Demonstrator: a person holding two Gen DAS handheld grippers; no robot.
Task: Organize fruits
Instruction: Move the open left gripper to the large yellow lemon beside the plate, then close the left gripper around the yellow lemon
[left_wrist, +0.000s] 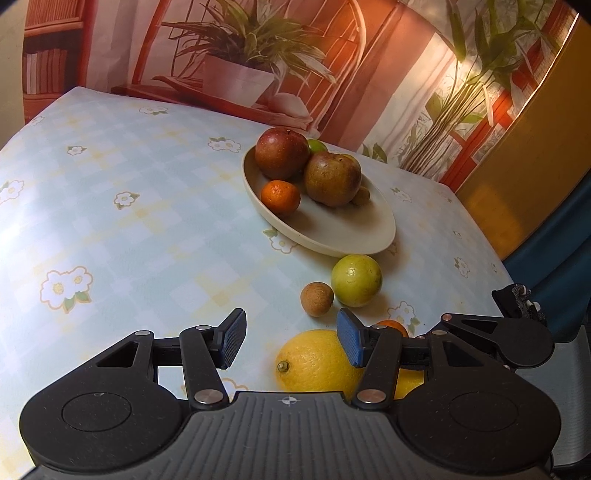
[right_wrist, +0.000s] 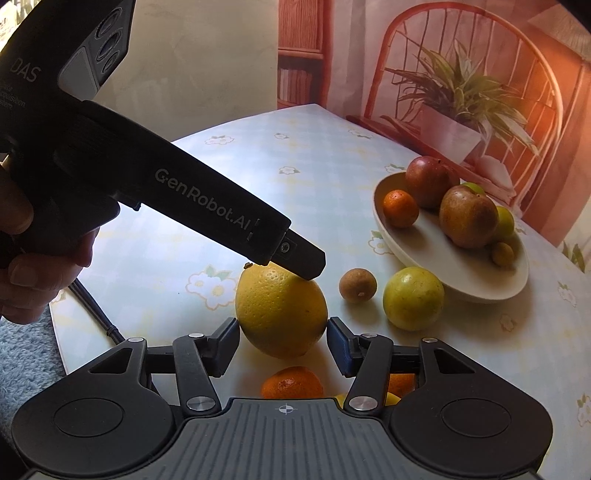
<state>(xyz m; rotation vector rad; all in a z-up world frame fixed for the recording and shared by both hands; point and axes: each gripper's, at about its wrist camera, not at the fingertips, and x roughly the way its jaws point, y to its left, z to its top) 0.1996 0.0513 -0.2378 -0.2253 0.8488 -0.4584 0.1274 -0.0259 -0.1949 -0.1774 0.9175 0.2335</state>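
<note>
**Yellow lemon between the right jaws: risks at pick-up**

Yellow and pebbled, the lemon is lying on the tablecloth, short of the dish, with the right gripper straddling its near side. Both pads are sitting at the rind, part-open; whether they are pressing or merely touching cannot be told. The left gripper is hovering above the same lemon, jaws part-open and holding nothing, its nose appearing to rest on the fruit's top in the right view.

Crowding is the main hazard: two tools are working one fruit, and a lift now is likely to knock it against the left fingers. Because the pads are meeting the rind low and toward the near side, the lemon may be squeezed forward and roll into the brown fruit and green fruit lying just beyond it. A tangerine is sitting under the right gripper and risks being nudged off the near edge. The dish is already carrying apples and small fruit, so a heavy lemon set on its slope may shift them.
</note>
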